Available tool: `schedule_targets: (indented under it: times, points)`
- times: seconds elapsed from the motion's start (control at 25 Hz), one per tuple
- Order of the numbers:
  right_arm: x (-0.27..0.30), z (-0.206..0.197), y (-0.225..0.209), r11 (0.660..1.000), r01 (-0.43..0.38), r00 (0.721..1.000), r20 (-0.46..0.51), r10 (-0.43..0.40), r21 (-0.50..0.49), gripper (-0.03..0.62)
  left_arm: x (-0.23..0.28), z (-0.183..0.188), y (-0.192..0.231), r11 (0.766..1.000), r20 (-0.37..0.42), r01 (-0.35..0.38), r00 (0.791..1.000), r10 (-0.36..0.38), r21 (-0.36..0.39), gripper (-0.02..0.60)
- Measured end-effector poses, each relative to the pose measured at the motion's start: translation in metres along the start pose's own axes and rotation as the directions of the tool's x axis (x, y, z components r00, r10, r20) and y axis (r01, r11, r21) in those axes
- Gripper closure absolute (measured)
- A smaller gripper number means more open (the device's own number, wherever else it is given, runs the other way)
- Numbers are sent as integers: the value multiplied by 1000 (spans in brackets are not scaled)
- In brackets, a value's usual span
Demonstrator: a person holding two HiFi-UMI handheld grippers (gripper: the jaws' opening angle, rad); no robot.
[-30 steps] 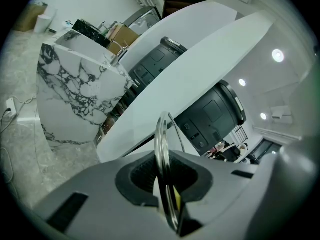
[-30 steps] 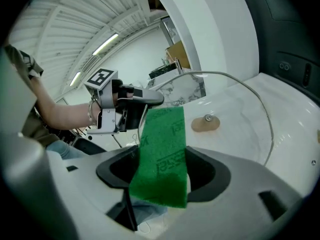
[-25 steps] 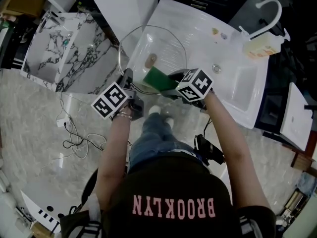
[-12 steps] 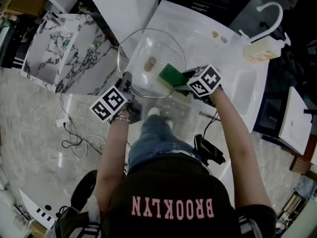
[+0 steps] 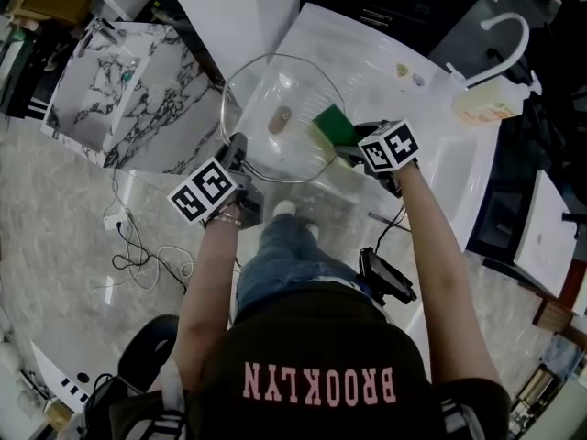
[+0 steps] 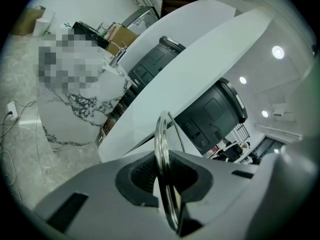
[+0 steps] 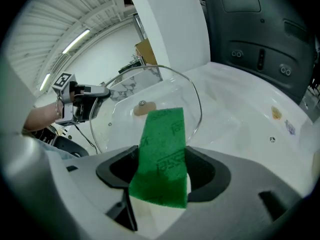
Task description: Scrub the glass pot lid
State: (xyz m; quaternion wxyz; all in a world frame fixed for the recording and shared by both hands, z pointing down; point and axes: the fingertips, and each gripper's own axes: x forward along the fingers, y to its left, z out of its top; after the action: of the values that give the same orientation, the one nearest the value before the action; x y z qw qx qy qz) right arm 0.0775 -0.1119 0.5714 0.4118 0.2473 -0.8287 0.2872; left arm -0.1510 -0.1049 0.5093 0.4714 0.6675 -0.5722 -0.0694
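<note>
Lid [image 5: 280, 117]: one, round, clear glass dome with a thin bright metal rim. At its centre is a small tan disc knob [image 7: 142, 107] with a metal screw head. The lid is held tilted above the left end of the white glossy tabletop [image 5: 385, 58].

Left claw [image 5: 237, 147]: closed tight on the lid's metal rim. In the left gripper view the rim [image 6: 163, 149] stands edge-on between the dark ribbed pads, with nothing else between them. This grip is at the lid's left edge.

Right claw [image 5: 356, 143]: closed on one sponge [image 7: 162, 154]. The sponge is a flat rectangle with a coarse green scouring face over a pale foam layer. The green face carries embossed lettering, too distorted to read. The sponge's far end overlaps the lid's right rim in the head view; contact cannot be confirmed.

Marker cubes: two, one per gripper, white with black square patterns, left [image 5: 206, 189] and right [image 5: 393, 145].

Writing: "BROOKLYN" in pink block letters on the person's black shirt [image 5: 321, 383].

Also seen: one pale translucent bottle [image 5: 486, 99] of yellowish liquid beside one white curved faucet [image 5: 507, 27] at the tabletop's far right. One white marble block [image 5: 110, 90] with dark veins stands on the floor to the left.
</note>
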Motion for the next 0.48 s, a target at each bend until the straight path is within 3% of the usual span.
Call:
schedule_targets:
  times: [0.12,0.28,0.48]
  points:
    - [-16,20,14,1000,-13,995,96,10,24,315,1,0,2,1000,-1,-4,1000,4,-1,543]
    - [-31,56,51,994,-93,965,250,75,63,315,0,0,3,1000,-4,-3,1000,3,-4,543]
    - [-15,81,96,987,-155,948,286,139,33,315,0,0,2,1000,-7,2,1000,-2,-7,543]
